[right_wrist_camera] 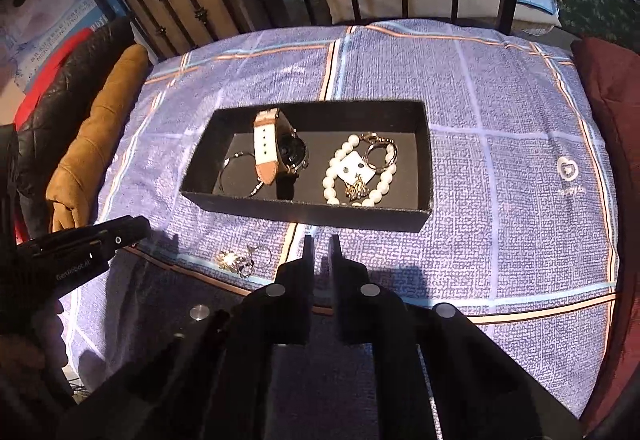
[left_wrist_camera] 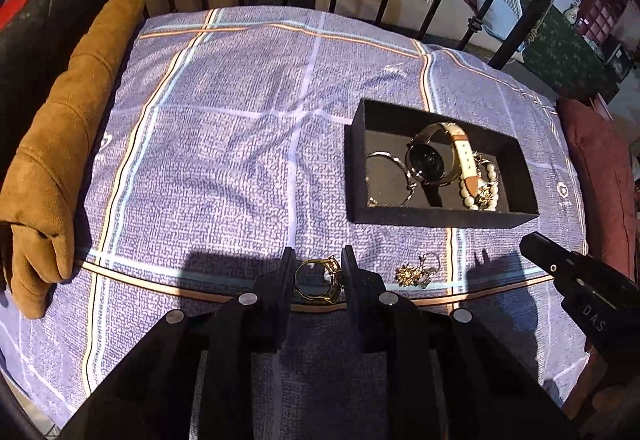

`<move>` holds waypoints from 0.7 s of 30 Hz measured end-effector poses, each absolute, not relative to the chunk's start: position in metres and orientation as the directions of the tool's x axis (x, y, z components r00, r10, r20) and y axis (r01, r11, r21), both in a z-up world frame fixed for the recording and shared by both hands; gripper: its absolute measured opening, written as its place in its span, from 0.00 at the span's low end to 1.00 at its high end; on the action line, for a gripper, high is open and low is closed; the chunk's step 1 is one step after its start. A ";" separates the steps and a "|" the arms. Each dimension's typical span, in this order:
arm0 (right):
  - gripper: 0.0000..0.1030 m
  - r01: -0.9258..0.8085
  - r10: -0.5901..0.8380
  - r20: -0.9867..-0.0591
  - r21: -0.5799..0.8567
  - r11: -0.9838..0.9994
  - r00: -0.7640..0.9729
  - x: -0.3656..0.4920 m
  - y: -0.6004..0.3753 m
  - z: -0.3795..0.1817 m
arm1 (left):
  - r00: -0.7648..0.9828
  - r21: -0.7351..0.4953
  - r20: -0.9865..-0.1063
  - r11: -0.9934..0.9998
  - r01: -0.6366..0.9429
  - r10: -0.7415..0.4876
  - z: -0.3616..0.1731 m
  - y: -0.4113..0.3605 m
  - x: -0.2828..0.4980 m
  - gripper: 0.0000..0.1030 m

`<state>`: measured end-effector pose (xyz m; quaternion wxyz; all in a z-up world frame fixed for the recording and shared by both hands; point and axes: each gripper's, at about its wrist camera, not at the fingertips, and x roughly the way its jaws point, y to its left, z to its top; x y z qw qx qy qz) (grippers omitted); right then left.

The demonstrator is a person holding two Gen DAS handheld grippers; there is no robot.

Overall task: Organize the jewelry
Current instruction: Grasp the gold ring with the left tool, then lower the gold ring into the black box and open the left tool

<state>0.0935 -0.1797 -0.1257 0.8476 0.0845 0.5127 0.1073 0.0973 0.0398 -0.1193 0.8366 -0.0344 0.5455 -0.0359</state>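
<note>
While left fingers (left_wrist_camera: 318,272) clamp gold ring (left_wrist_camera: 318,280); right fingers (right_wrist_camera: 321,254) empty.

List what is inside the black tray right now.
Inside the black tray: a watch with a white and tan strap, a thin silver bangle, a pearl bracelet around a small white card, a gold charm and a ring. The tray floor beneath the watch is covered.

Checked blue bedspread (right_wrist_camera: 500,199), black tray (right_wrist_camera: 304,211) (open-topped), loose earrings (right_wrist_camera: 240,260) beside it
</note>
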 end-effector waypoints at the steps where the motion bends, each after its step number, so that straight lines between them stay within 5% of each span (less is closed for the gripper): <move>1: 0.08 -0.093 0.265 -0.848 0.251 0.963 0.459 0.093 -0.181 -0.123 | 0.413 -0.092 -0.905 0.995 0.032 -0.096 -0.114 0.036 0.099 0.22; 21: 0.08 -0.056 0.216 -0.808 0.222 0.973 0.549 0.138 -0.198 -0.101 | 0.473 -0.088 -0.869 0.986 0.139 -0.144 -0.106 -0.029 0.171 0.22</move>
